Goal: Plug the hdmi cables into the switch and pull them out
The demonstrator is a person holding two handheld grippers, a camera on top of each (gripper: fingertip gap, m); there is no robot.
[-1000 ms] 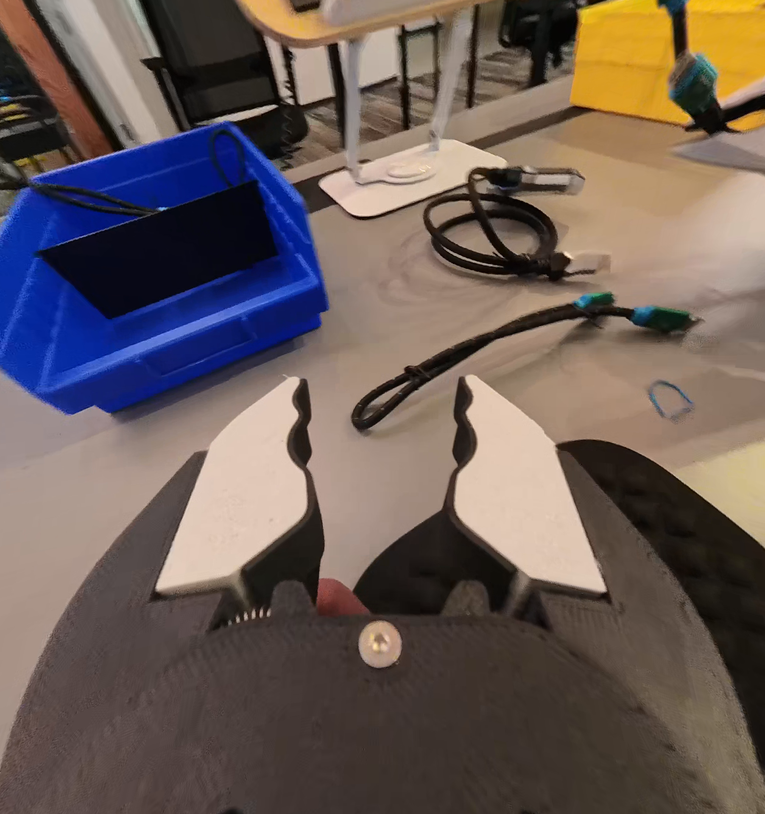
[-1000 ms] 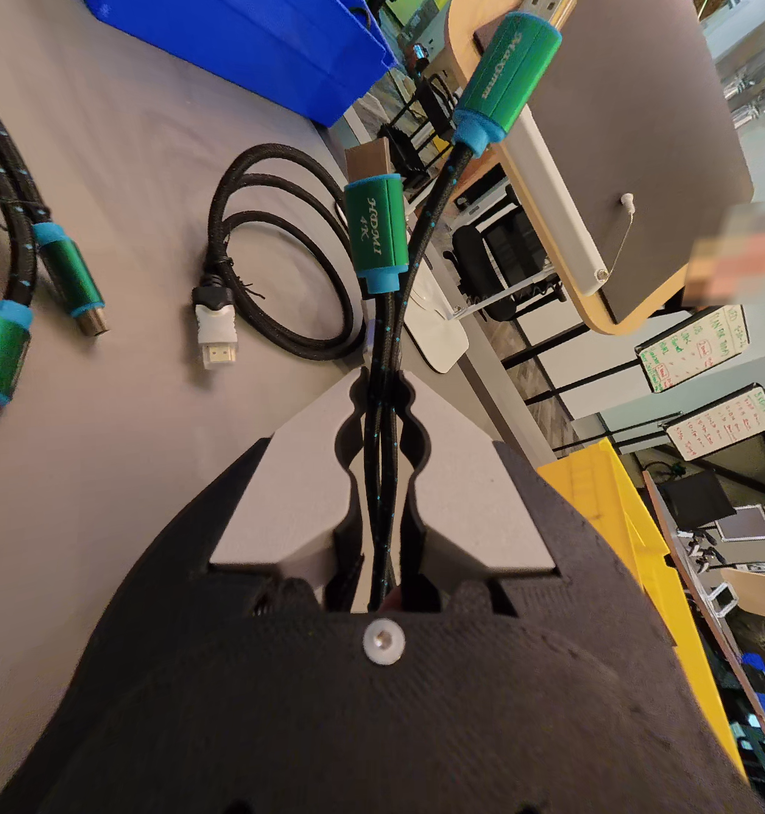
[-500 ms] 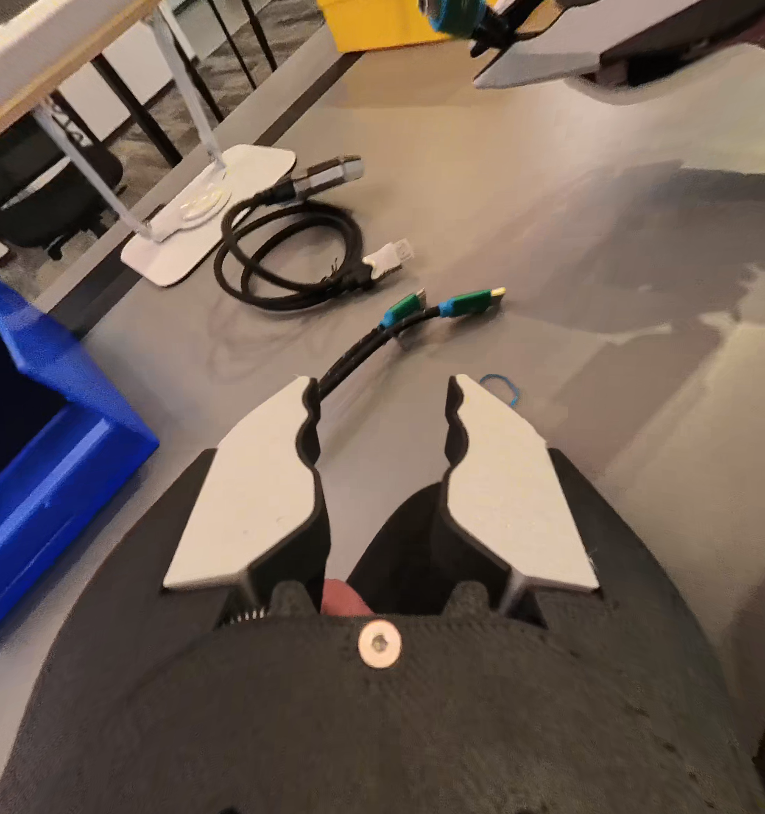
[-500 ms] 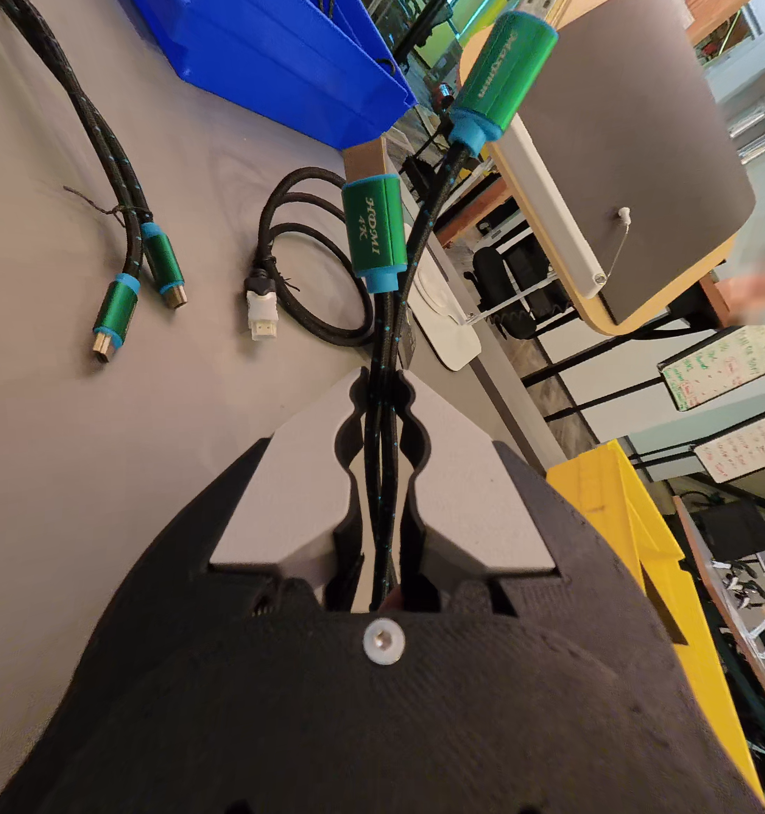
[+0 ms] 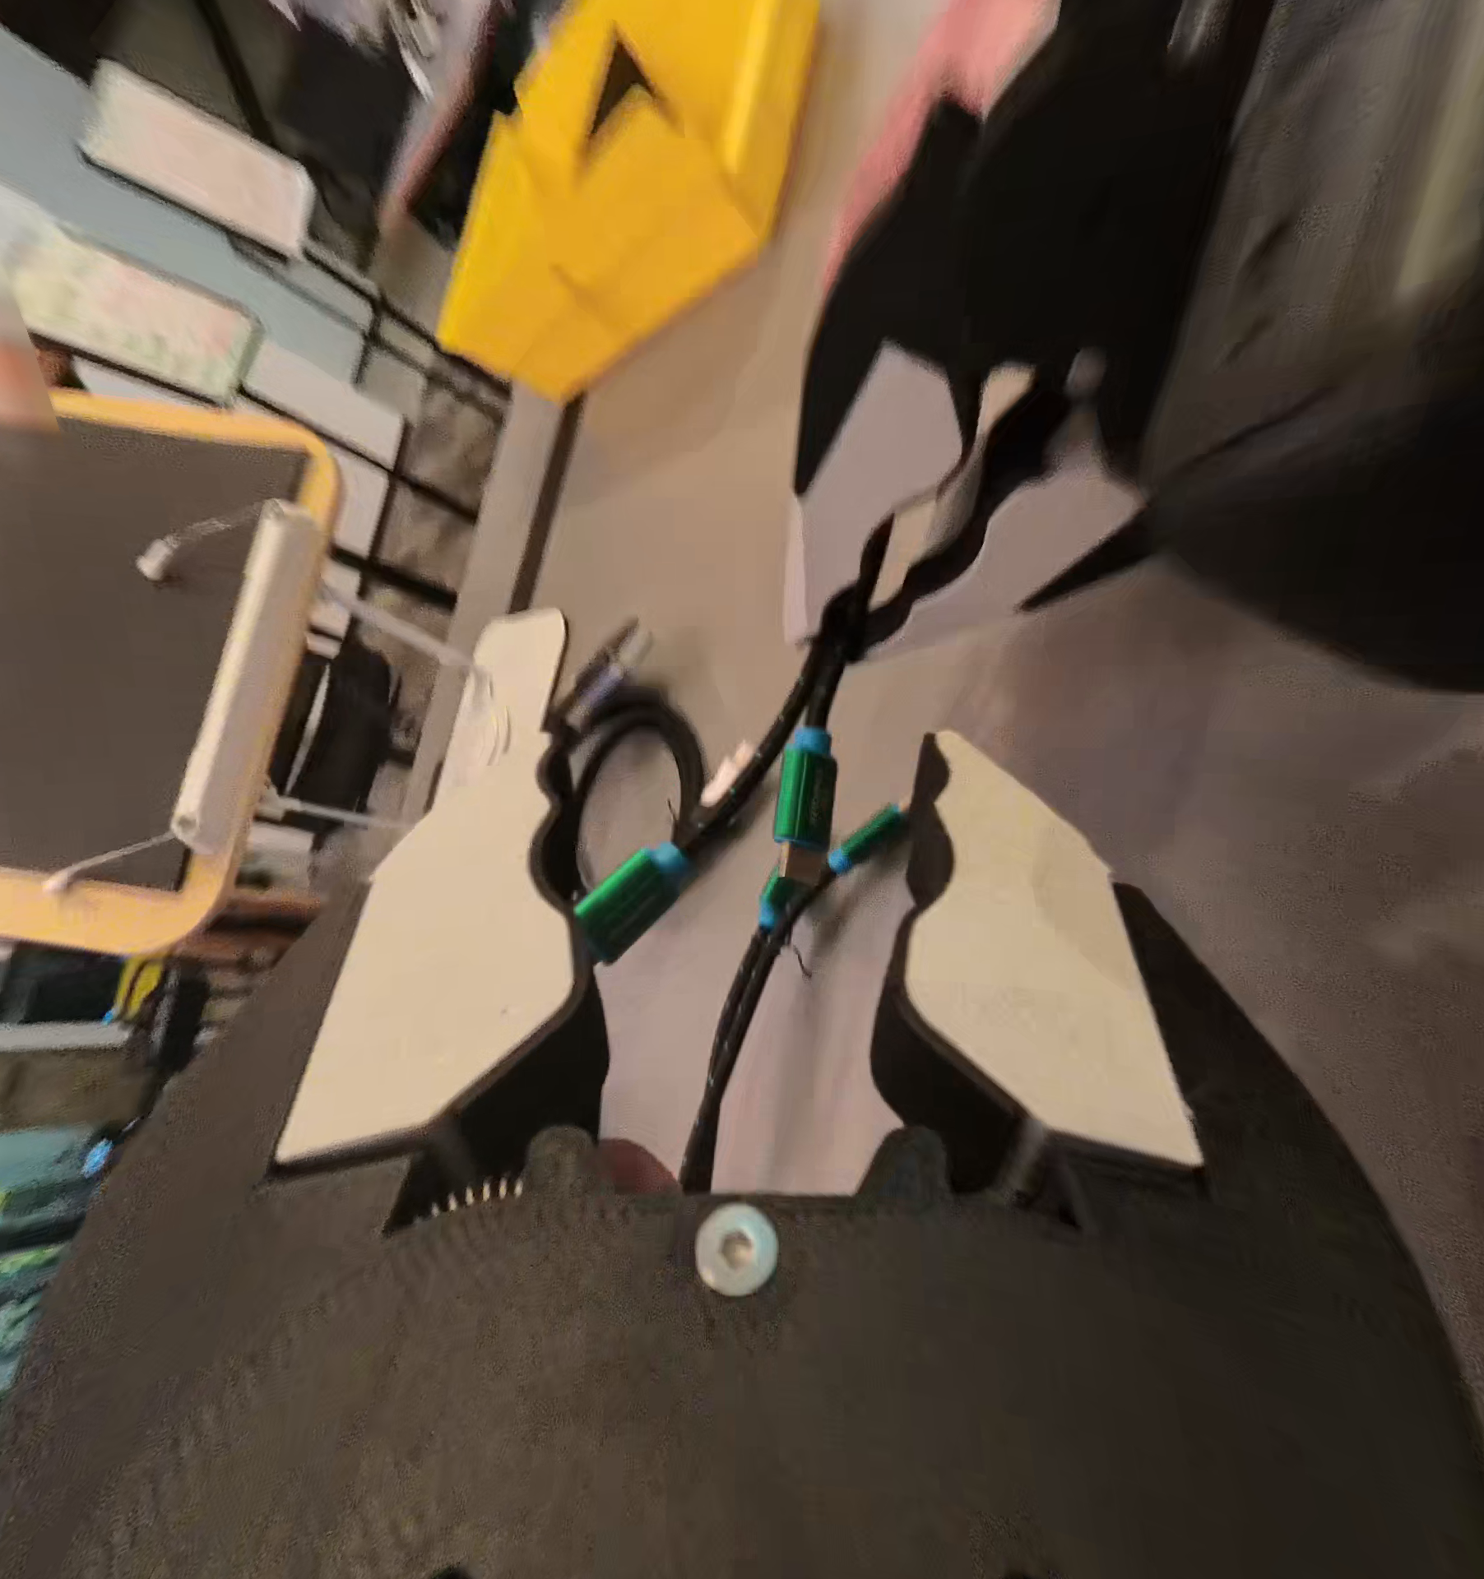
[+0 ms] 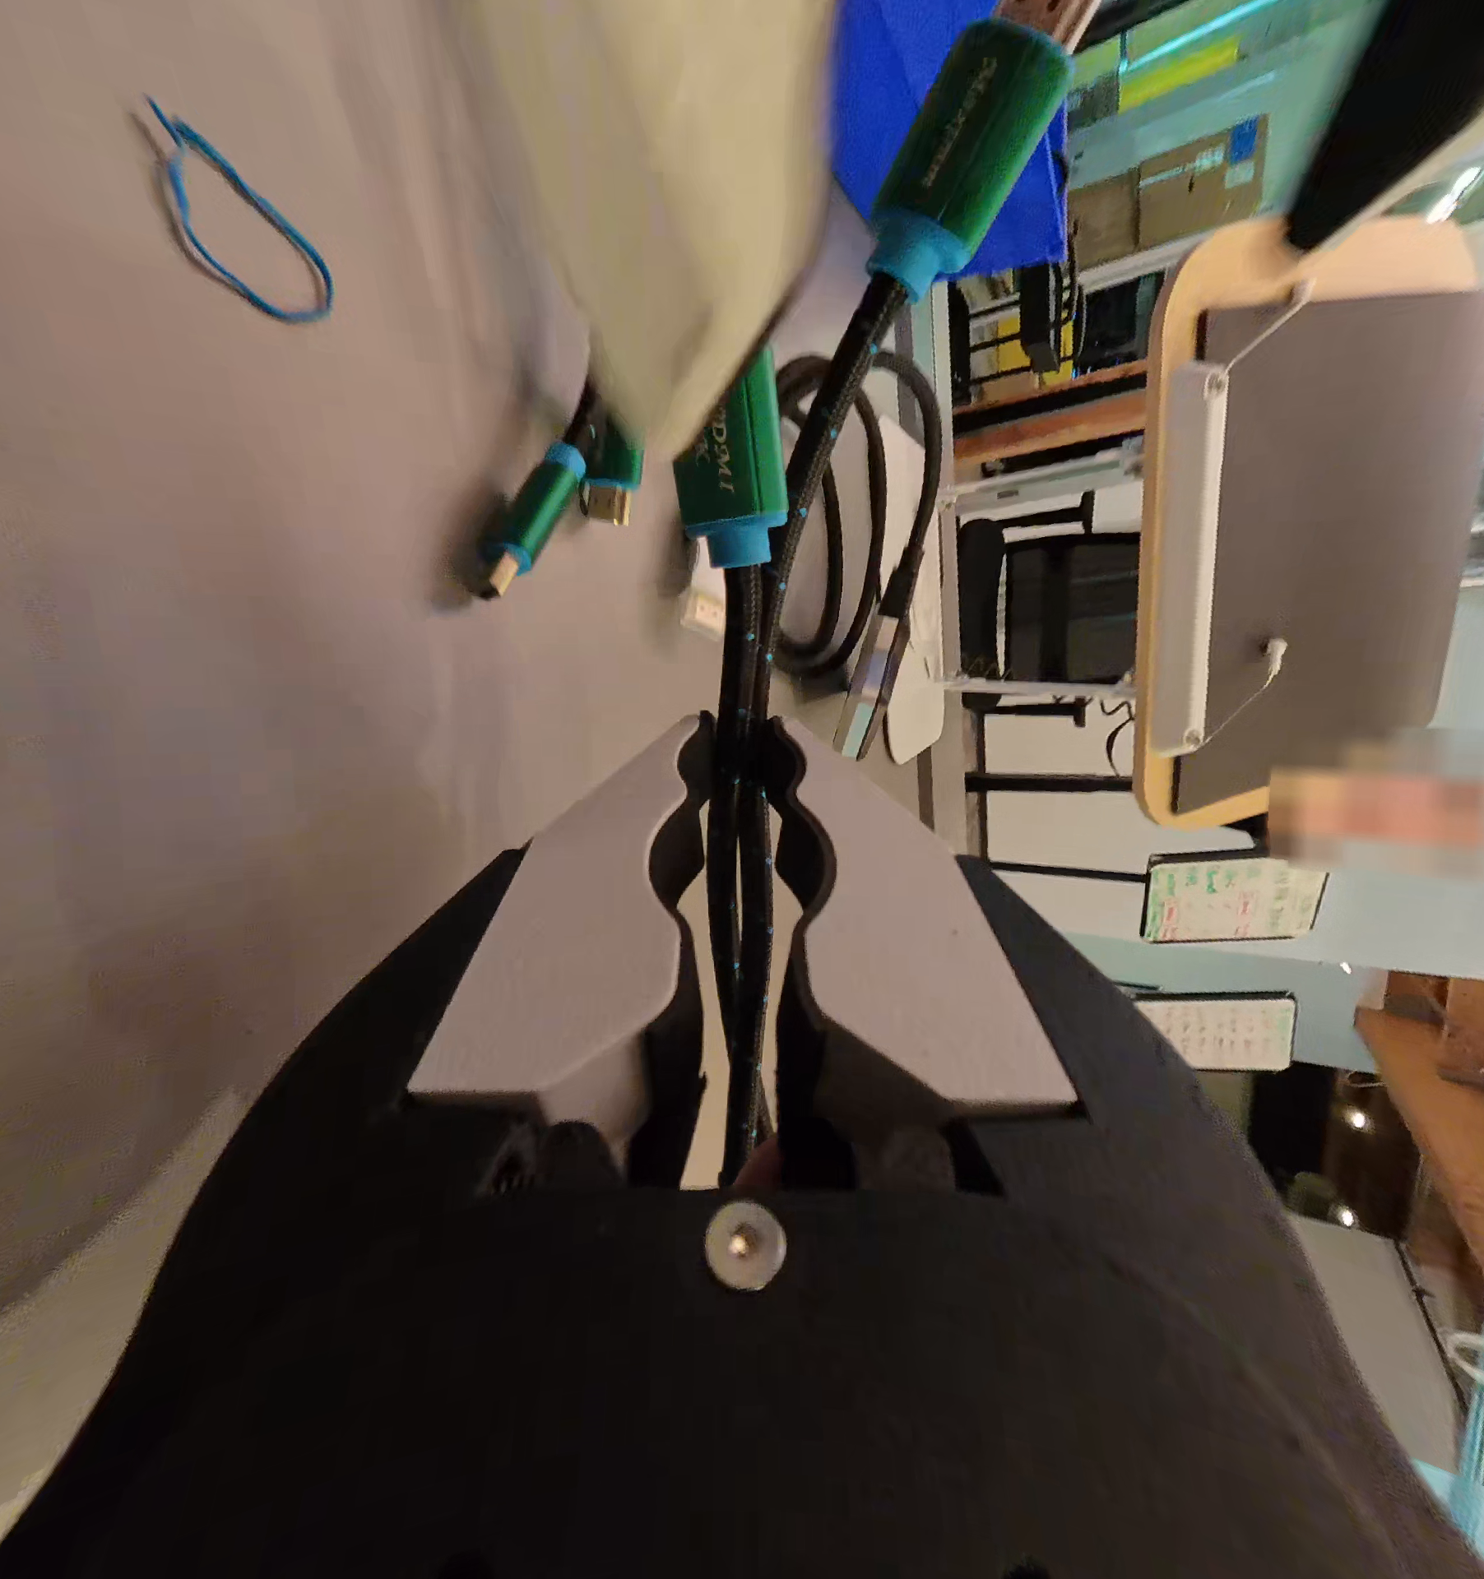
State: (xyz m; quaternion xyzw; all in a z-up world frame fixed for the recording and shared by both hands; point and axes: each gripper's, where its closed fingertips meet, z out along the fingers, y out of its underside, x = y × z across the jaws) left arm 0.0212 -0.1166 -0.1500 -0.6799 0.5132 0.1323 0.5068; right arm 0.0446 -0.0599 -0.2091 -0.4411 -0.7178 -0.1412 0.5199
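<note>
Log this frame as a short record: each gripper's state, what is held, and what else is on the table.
left gripper: open, empty
right gripper: shut on folded green-plug HDMI cable
held plugs: two, one beyond the other
second green-plug cable: lying on table
black cable: coiled on table
blue tie: loose on table
switch: not seen

Braided-cloth black cable (image 6: 743, 854), glossy green plastic plugs (image 6: 734, 466), matt grey table (image 6: 209, 683), rough-textured black gripper housing.
</note>
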